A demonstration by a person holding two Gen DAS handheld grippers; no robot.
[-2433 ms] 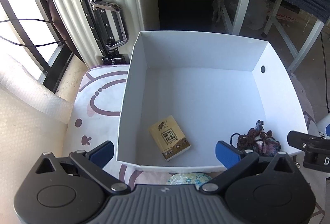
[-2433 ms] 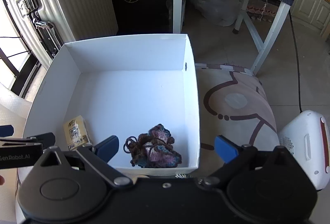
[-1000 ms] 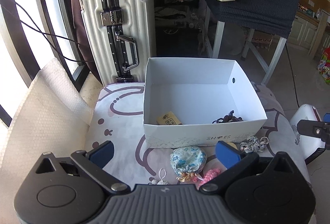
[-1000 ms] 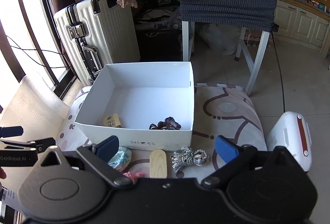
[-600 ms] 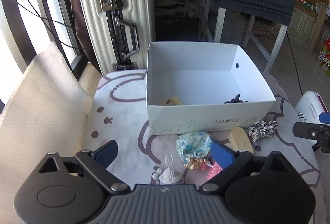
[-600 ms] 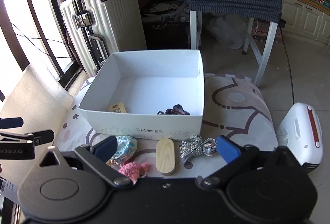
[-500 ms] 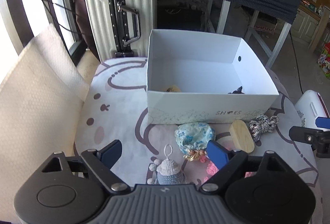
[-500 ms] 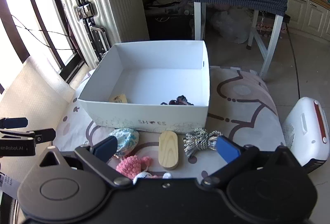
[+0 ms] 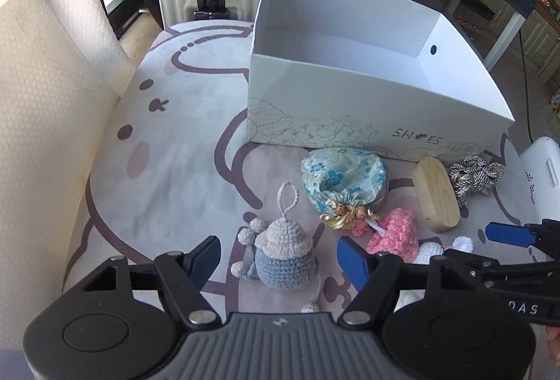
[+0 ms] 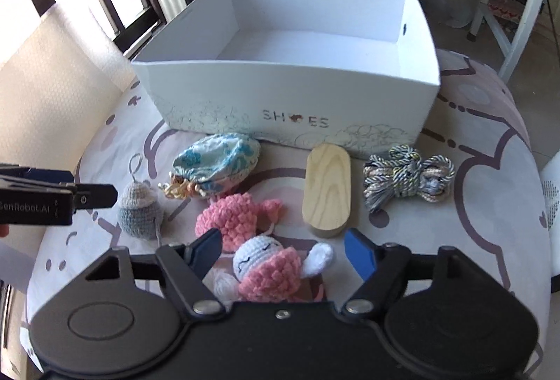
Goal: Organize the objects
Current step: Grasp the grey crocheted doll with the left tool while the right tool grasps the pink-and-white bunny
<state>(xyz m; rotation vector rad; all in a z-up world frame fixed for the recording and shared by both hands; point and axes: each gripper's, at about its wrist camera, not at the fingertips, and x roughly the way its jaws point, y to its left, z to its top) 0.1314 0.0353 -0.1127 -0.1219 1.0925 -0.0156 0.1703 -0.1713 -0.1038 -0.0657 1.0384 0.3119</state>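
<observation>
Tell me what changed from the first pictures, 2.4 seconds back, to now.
Both grippers pulled back from above the shoe box and dropped low. The left gripper now brackets the grey-blue crochet bell; the right gripper brackets the pink-and-white crochet doll. Both stay open; nothing was gripped or released. The box, floral pouch, wooden block and rope bundle did not visibly move.

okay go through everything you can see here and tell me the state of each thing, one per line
left gripper: open, astride the grey-blue crochet bell.
right gripper: open, over the pink-and-white crochet doll.
grey-blue crochet bell: upright, ungripped.
pink-and-white crochet doll: lying down, ungripped.
shoe box: open, lidless.
floral drawstring pouch: cinched shut.
wooden block: lying flat.
rope bundle: knotted.
</observation>
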